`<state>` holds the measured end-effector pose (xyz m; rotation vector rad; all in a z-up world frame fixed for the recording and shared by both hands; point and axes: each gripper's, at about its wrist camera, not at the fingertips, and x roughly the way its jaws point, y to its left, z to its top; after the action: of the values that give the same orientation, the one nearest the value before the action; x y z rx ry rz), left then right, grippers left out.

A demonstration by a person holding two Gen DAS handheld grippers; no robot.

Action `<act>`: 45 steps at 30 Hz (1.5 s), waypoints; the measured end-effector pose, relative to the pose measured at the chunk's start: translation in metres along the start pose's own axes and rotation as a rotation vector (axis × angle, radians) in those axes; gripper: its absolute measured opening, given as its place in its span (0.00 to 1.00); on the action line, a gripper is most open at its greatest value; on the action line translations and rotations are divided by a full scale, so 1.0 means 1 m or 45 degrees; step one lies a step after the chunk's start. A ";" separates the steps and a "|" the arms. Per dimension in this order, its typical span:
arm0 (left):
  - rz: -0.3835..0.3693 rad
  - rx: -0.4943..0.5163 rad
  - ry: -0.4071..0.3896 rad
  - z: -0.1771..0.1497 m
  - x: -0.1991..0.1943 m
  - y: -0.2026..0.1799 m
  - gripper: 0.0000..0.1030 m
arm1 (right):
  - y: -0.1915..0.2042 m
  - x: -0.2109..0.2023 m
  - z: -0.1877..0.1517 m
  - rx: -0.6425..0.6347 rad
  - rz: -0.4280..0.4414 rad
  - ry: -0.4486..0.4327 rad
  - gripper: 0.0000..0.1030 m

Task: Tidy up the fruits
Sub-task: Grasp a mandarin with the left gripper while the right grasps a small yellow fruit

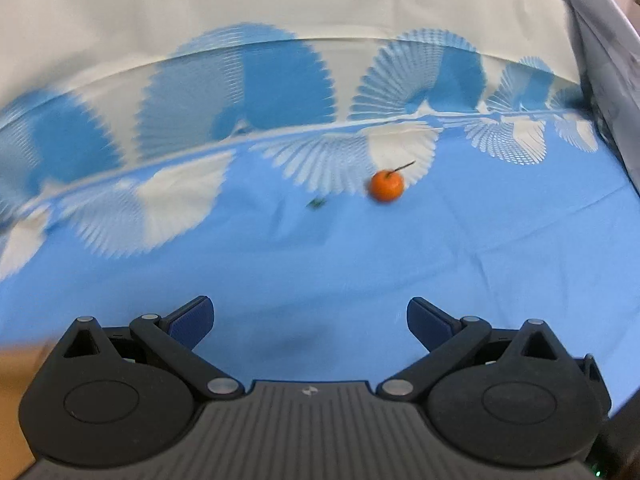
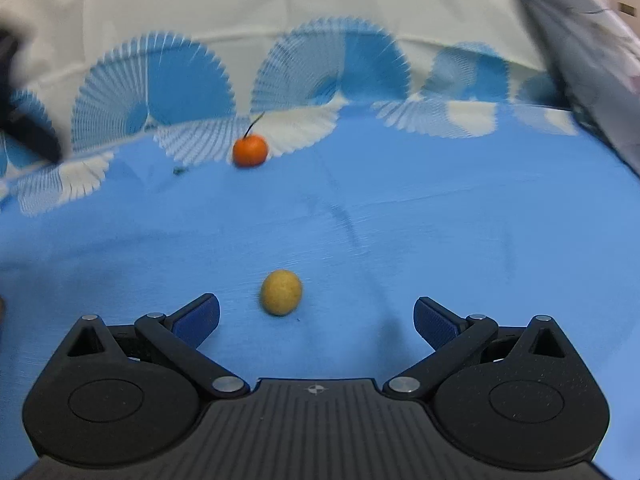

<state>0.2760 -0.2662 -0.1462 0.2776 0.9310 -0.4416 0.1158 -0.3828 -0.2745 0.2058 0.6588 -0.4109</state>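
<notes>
blue cloth: white fan print | green scrap: on cloth | grey fabric: right edge

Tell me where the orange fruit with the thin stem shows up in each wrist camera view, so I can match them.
Left wrist: the orange fruit sits right of centre, mid-height, far ahead of the open left gripper.
Right wrist: the orange fruit sits left of centre, upper half, beyond the yellow fruit.
Shared landmark: the small green scrap on the blue cloth, just left of the fruit.
</notes>
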 end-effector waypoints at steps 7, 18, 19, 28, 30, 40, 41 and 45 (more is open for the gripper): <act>-0.013 0.181 0.010 0.041 0.100 -0.038 1.00 | -0.007 0.025 -0.001 -0.045 -0.104 -0.048 0.99; -0.010 0.191 -0.024 0.072 0.162 -0.060 1.00 | -0.038 0.031 0.002 0.044 -0.196 -0.038 0.99; -0.004 0.200 -0.019 0.072 0.165 -0.061 1.00 | -0.038 0.031 0.002 0.044 -0.195 -0.036 0.99; -0.033 0.199 -0.019 0.083 0.175 -0.064 0.68 | -0.036 0.026 0.005 0.044 -0.198 -0.012 0.91; -0.094 0.190 -0.027 0.086 0.171 -0.064 0.40 | -0.029 0.021 0.006 -0.001 -0.189 -0.022 0.68; -0.058 0.182 -0.068 0.073 0.141 -0.057 0.40 | -0.045 0.008 0.012 0.108 -0.163 -0.113 0.26; -0.058 0.170 -0.079 0.071 0.133 -0.054 0.40 | -0.050 0.006 0.013 0.126 -0.174 -0.135 0.26; -0.052 0.123 -0.111 0.064 0.092 -0.046 0.40 | -0.061 -0.004 0.017 0.168 -0.209 -0.186 0.26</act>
<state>0.3471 -0.3558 -0.1866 0.3256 0.8326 -0.5333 0.0960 -0.4420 -0.2627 0.2453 0.5065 -0.6221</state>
